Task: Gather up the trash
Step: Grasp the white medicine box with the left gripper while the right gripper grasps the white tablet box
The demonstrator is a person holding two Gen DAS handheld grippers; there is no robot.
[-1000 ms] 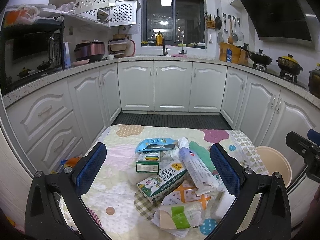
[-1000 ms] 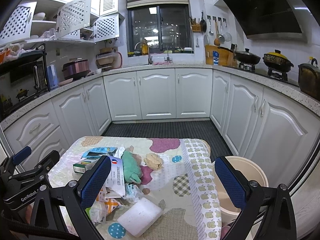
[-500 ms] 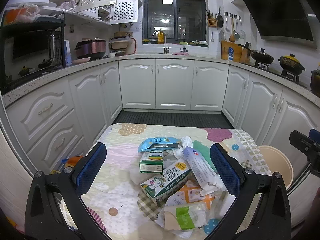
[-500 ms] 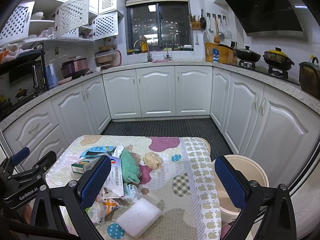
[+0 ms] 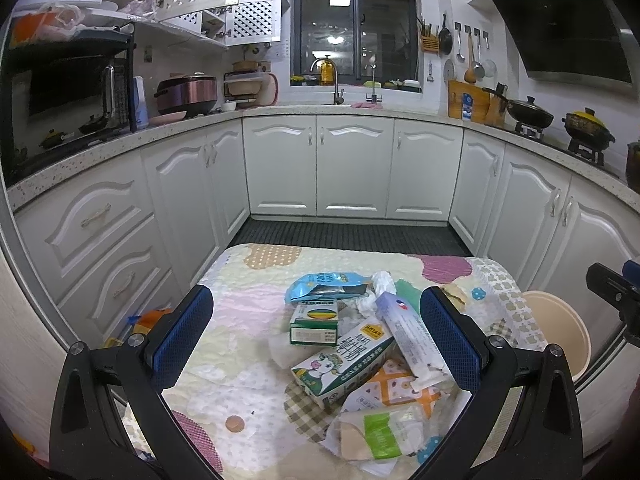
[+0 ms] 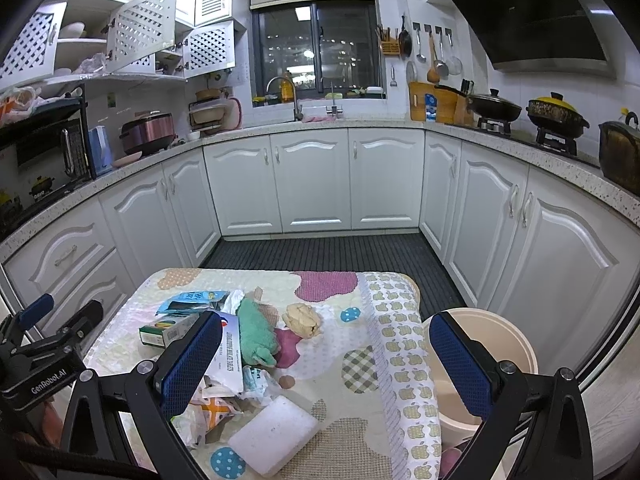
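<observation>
A pile of trash lies on a small cloth-covered table (image 5: 240, 304): a blue packet (image 5: 320, 285), a green box (image 5: 314, 322), a milk carton (image 5: 344, 360), a white tube-shaped pack (image 5: 412, 344), a green-labelled wrapper (image 5: 380, 432). The right wrist view adds a green cloth (image 6: 256, 330), a beige crumpled wad (image 6: 302, 320) and a white foam block (image 6: 274, 434). A beige bin (image 6: 492, 340) stands right of the table. My left gripper (image 5: 316, 336) hovers open over the pile. My right gripper (image 6: 326, 364) hovers open over the table's right side.
White kitchen cabinets (image 5: 352, 168) wrap around on three sides, with a dark ribbed floor mat (image 5: 344, 236) beyond the table. Some orange and blue items (image 5: 148, 320) lie on the floor to the table's left.
Both grippers have drifted slightly; the pile sits a little further right and lower in the left view. Nothing was taken hold of.
</observation>
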